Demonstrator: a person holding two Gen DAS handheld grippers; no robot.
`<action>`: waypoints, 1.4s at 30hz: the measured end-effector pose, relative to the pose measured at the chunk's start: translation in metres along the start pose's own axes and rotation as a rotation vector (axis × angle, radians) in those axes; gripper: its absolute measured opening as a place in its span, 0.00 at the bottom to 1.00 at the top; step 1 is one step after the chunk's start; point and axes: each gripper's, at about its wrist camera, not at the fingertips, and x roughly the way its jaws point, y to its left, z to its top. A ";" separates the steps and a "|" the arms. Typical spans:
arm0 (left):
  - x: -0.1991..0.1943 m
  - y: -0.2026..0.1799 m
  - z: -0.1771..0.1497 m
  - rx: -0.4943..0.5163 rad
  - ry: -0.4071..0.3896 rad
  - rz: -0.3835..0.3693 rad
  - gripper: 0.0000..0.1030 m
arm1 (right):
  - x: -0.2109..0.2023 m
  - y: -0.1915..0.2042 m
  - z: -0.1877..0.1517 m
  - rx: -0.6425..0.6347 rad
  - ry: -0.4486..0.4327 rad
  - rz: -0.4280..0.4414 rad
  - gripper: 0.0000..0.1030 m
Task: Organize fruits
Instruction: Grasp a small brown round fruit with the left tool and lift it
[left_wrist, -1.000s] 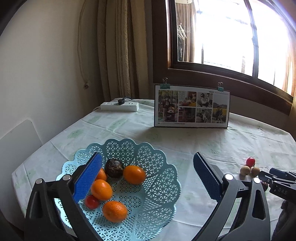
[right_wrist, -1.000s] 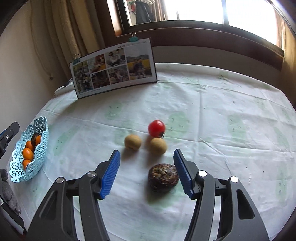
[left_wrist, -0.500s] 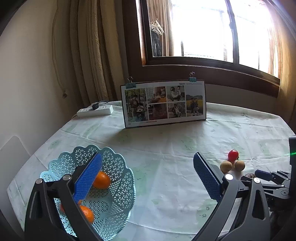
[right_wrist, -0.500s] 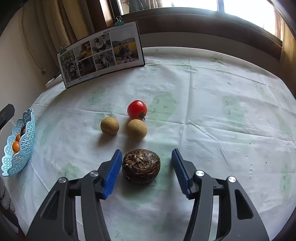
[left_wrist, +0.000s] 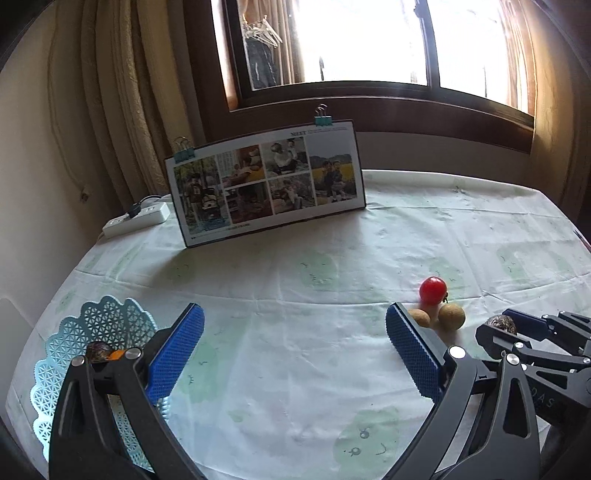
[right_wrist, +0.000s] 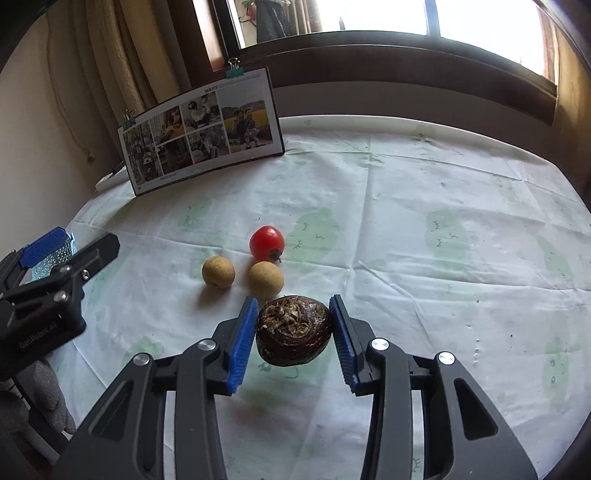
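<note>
My right hand-held gripper (right_wrist: 293, 334) has its ribbed blue pads clamped on the dark brown, knobbly round fruit (right_wrist: 293, 334), which seems to hang just clear of the counter, with a faint shadow under it. I judge the main risk to be slipping: its flaky crown and glossy curved flanks give flat pads little purchase, so a tilt on the way over could roll it out. The two tan, matt round fruits (right_wrist: 242, 275) and the smooth red tomato (right_wrist: 266, 242) sit just behind it, mid-counter, close enough to be nudged. My left hand-held gripper (left_wrist: 293, 350) hangs wide apart and empty. The pale blue plastic lattice basket (left_wrist: 94, 325) waits near the counter's left edge, well apart from the fruit.
</note>
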 end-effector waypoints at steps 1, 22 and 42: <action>0.003 -0.004 0.001 0.010 0.005 -0.009 0.97 | 0.000 -0.003 0.001 0.010 -0.002 -0.003 0.39; 0.058 -0.062 -0.006 0.063 0.212 -0.353 0.49 | -0.006 -0.025 0.007 0.080 -0.027 -0.031 0.39; 0.020 -0.046 -0.001 0.052 0.111 -0.273 0.29 | -0.015 -0.021 0.006 0.071 -0.064 -0.008 0.39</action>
